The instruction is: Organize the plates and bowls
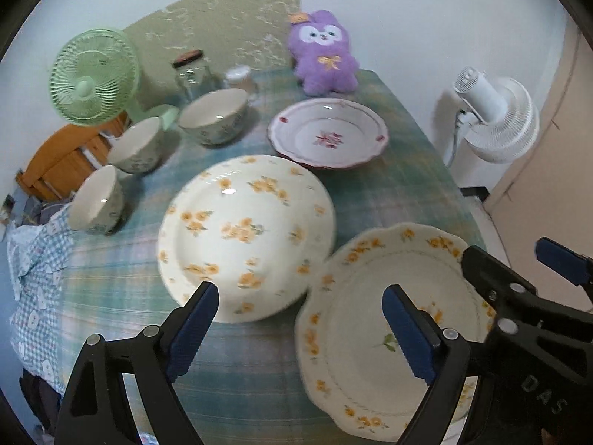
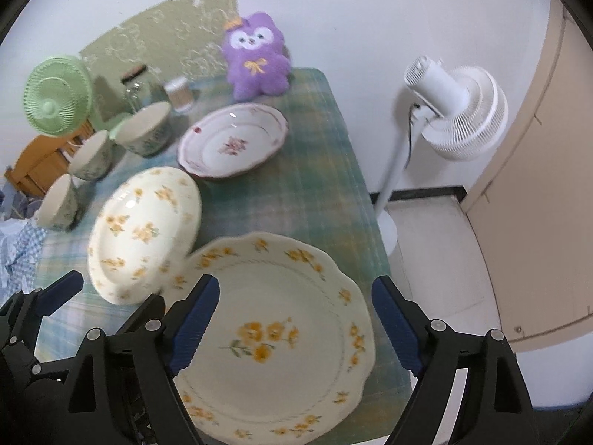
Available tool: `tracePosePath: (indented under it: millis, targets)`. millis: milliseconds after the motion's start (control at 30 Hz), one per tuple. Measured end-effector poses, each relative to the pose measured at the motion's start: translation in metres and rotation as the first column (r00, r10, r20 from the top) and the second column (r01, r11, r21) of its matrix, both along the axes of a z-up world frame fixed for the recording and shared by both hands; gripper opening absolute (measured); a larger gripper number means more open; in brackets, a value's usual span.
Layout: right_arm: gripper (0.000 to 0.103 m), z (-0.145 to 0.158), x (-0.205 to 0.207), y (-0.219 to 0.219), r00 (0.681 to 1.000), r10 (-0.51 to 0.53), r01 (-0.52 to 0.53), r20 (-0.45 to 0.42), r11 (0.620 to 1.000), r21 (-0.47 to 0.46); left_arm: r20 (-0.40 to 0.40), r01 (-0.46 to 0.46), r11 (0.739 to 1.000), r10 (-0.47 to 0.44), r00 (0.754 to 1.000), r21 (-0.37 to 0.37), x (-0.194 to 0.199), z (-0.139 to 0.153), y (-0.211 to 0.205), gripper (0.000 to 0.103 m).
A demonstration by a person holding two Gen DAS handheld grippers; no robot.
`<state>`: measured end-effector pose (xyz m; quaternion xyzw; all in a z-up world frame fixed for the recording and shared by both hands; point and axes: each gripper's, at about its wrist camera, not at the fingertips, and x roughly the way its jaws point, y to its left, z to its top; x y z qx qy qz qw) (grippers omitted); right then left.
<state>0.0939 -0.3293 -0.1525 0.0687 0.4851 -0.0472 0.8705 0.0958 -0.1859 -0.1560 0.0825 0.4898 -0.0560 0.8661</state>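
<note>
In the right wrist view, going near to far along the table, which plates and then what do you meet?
Scalloped yellow-flower plate → round yellow-flower plate → pink-flower plate → purple plush toy at the far edge.

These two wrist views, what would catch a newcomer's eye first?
Probably the purple plush toy sitting at the far end of the plaid tablecloth against the wall. Next, the two yellow-flowered plates up front: the scalloped plate nearest, and the round plate beside it, apparently resting on its edge. Three bowls line the left side below a green fan.
</note>
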Motion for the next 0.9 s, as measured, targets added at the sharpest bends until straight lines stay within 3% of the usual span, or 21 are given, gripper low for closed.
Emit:
tracePosePath:
  millis: [600,900]
  targets:
    - [0.087,0.023,0.042,0.083,0.996,0.002,-0.003,0.092,1.0,0.005,0.082,-0.031,0.998,0.036,0.996,-0.058,0.048,0.017,0.084,0.088]
    - [0.087,0.008,0.073,0.112,0.998,0.008,-0.008,0.069,1.0,-0.004,0.047,-0.025,0.997,0.028,0.998,-0.078,0.079,0.0,0.111,0.083]
